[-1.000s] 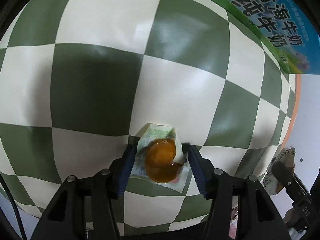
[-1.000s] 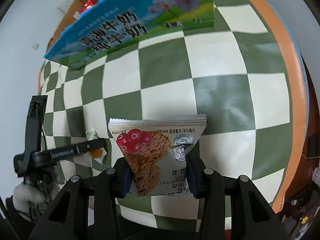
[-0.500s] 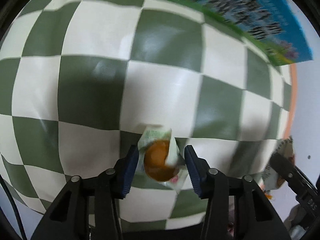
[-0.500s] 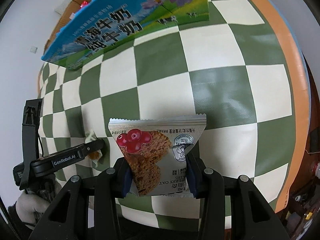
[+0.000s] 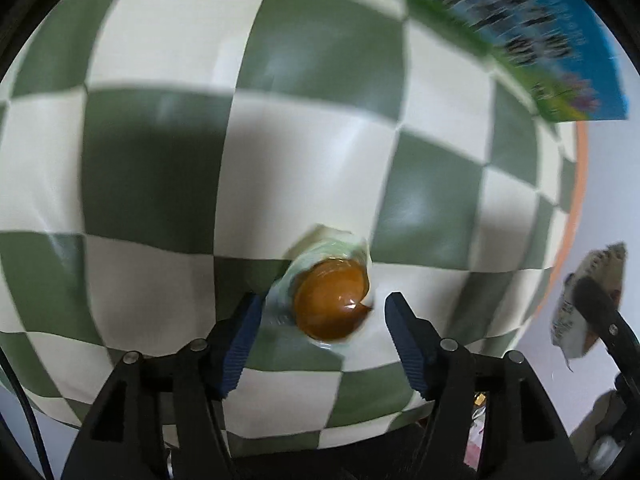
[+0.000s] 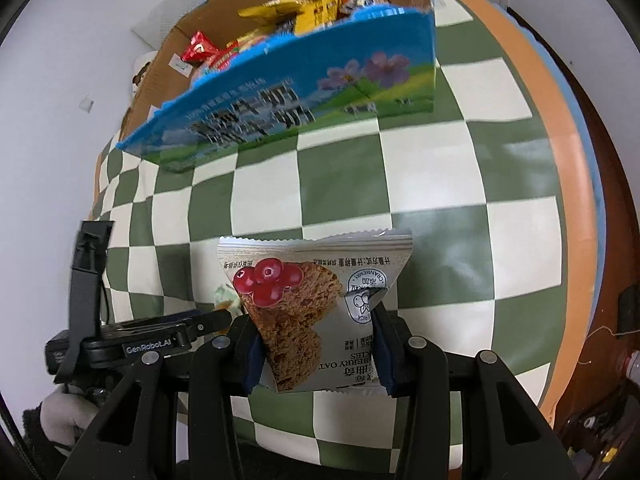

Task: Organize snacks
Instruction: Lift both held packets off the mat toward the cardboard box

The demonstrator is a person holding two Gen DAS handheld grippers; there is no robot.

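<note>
The left claw [image 5: 324, 320] was opening around an amber jelly cup [image 5: 331, 305] (wrapper crumpled) lying on the checkered surface [image 5: 160, 160]. The right claw [image 6: 316, 344] gripped a cranberry oat cookie packet [image 6: 316, 312] above the surface, near the snack box [image 6: 296, 92] at its far edge.

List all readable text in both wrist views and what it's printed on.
"GenRobot.AI": on the body of the left hand-held gripper.
"BERRY OAT", upside down and partly covered: on the cookie packet.
"CRANBERR…", round seal on that packet, partly readable.
Chinese lines on the packet: too small to read.
Large Chinese characters on the blue box: blurred in both views.
Snack wrappers in the box: unreadable.
</note>
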